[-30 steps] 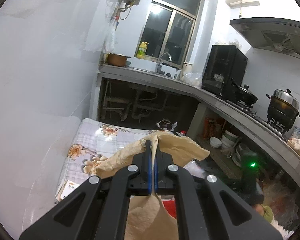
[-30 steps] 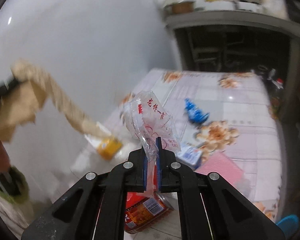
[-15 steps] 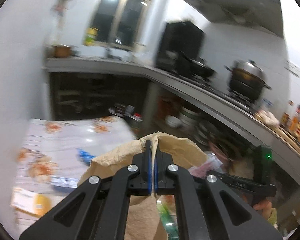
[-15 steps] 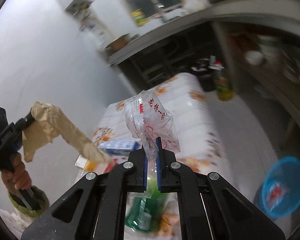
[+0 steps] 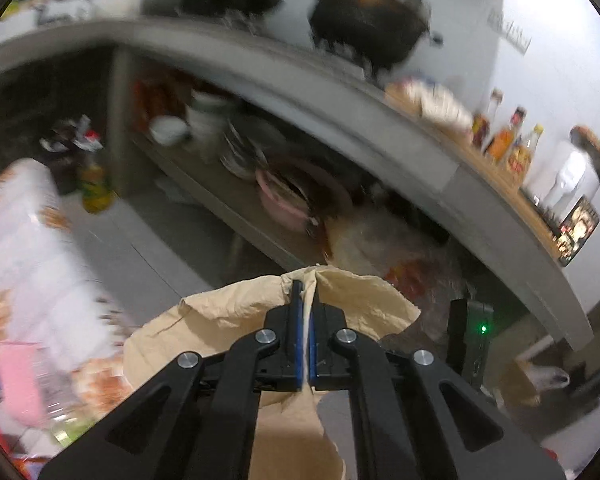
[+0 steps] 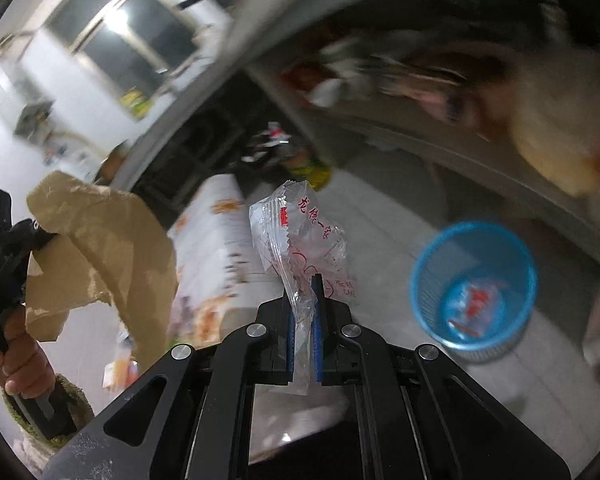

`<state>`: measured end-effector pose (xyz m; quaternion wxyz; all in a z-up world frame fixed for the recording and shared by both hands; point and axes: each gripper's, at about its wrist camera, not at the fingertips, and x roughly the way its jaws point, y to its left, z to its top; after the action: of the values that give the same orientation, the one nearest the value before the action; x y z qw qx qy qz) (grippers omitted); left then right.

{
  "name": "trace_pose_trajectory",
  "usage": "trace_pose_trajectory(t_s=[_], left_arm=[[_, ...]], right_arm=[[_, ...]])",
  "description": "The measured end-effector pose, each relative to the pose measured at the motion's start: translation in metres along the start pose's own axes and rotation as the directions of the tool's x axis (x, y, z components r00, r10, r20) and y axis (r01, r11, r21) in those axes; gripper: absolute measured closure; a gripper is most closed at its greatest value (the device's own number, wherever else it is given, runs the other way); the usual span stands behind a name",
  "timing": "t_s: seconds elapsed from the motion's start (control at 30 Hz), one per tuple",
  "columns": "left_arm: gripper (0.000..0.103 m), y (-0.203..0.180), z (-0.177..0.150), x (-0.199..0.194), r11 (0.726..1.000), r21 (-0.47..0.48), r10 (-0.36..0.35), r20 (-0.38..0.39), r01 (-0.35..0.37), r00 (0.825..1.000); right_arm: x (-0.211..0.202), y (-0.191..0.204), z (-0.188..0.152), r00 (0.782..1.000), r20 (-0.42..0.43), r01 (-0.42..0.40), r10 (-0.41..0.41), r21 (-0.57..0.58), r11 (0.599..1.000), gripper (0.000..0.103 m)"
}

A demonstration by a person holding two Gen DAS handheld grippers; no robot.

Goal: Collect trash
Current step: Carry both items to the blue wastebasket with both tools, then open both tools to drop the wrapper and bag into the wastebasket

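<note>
My left gripper (image 5: 307, 286) is shut on a crumpled tan paper sheet (image 5: 228, 312) that drapes over and below its fingers; in the right wrist view the same paper (image 6: 100, 240) hangs at the left from that gripper, held by a hand (image 6: 20, 364). My right gripper (image 6: 303, 284) is shut on a clear plastic wrapper (image 6: 300, 236) with red print, which stands up above the fingers. A blue mesh bin (image 6: 474, 288) sits on the floor to the right of the wrapper, with some red and white trash inside.
A table with a floral cloth (image 6: 216, 248) stands at the left, littered with packets. A grey kitchen counter (image 5: 340, 108) curves across, with a black pot (image 5: 368, 20) and bottles (image 5: 508, 140) on top and bowls on the shelf below. A green bottle (image 5: 94, 188) stands on the floor.
Both grippers have swung right, away from the table and toward the counter and floor. The blue bin has come closer in the right wrist view. Each keeps its grip.
</note>
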<state>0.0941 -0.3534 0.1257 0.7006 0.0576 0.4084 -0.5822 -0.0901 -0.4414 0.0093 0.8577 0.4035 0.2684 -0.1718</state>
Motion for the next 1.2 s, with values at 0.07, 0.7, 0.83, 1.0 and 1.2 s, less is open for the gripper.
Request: trace_pose_trajectory(t_s=[0.07,0.7,0.83,1.0,1.2], left_arm=[[0.102,-0.006,0.003,0.033,1.000,0.006,0.008,-0.052,-0.007,0.999],[0.101,0.009,-0.024,0.295,0.991,-0.062,0.079,-0.437,-0.118,0.896],[0.097,0.011,-0.026,0.321,0.986,-0.069,0.101,-0.472,-0.151,0.876],[0.051,0.014,-0.026,0.322,0.979,-0.078,0.133,-0.461,-0.190,0.877],[0.047,0.013,-0.017,0.294,0.980,-0.073,0.135,-0.428,-0.183,0.894]], right_arm=[[0.006,-0.024,-0.002,0.999,-0.008,0.040,-0.040,0.055,0.998,0.097],[0.076,-0.161,-0.012,0.969,-0.133,0.240,-0.209,0.298,0.924,0.096],[0.094,-0.176,-0.006,0.957,-0.139,0.286,-0.256,0.280,0.916,0.093],[0.106,-0.188,-0.006,0.942,-0.154,0.332,-0.299,0.291,0.897,0.081],[0.088,-0.186,-0.021,0.943,-0.126,0.331,-0.307,0.298,0.896,0.067]])
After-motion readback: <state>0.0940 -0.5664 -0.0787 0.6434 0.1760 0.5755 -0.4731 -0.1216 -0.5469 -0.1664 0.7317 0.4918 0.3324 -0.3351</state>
